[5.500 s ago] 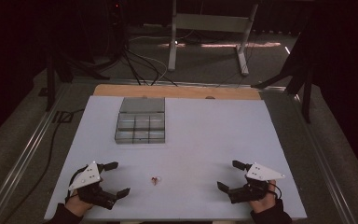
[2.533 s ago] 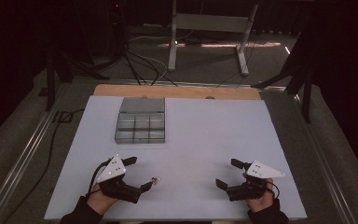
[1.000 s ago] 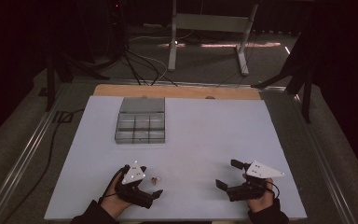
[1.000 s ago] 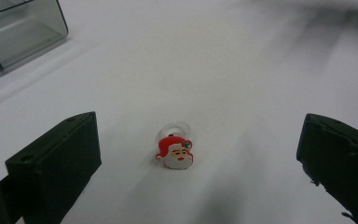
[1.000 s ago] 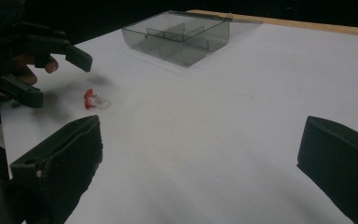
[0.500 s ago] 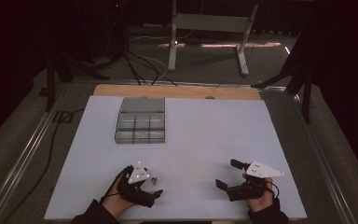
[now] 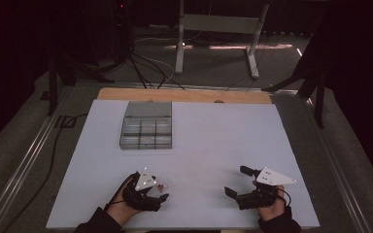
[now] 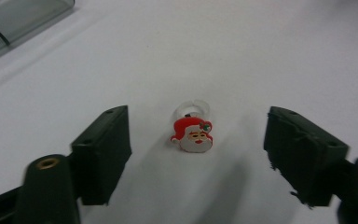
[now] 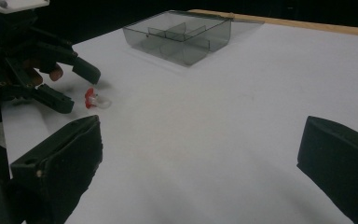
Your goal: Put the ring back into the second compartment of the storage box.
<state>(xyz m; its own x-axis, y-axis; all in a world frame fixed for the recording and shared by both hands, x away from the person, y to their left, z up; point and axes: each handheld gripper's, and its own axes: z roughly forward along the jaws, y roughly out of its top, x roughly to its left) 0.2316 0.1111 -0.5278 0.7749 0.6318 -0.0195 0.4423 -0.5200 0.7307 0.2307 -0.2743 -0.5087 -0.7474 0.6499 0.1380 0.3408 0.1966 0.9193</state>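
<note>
Left gripper low over the white table, jaws spread wide, gripping nothing. Santa-face ring lies flat on the table between the two jaws, touching neither; clear band points to 12 o'clock in the left gripper view, red hat toward 11. In the high view the ring sits at 3 o'clock of the grey plate, near the table's front edge. Right gripper rests well apart at 3 o'clock, jaws released, empty. Clear compartment box at 12 o'clock of the ring, far off.
</note>
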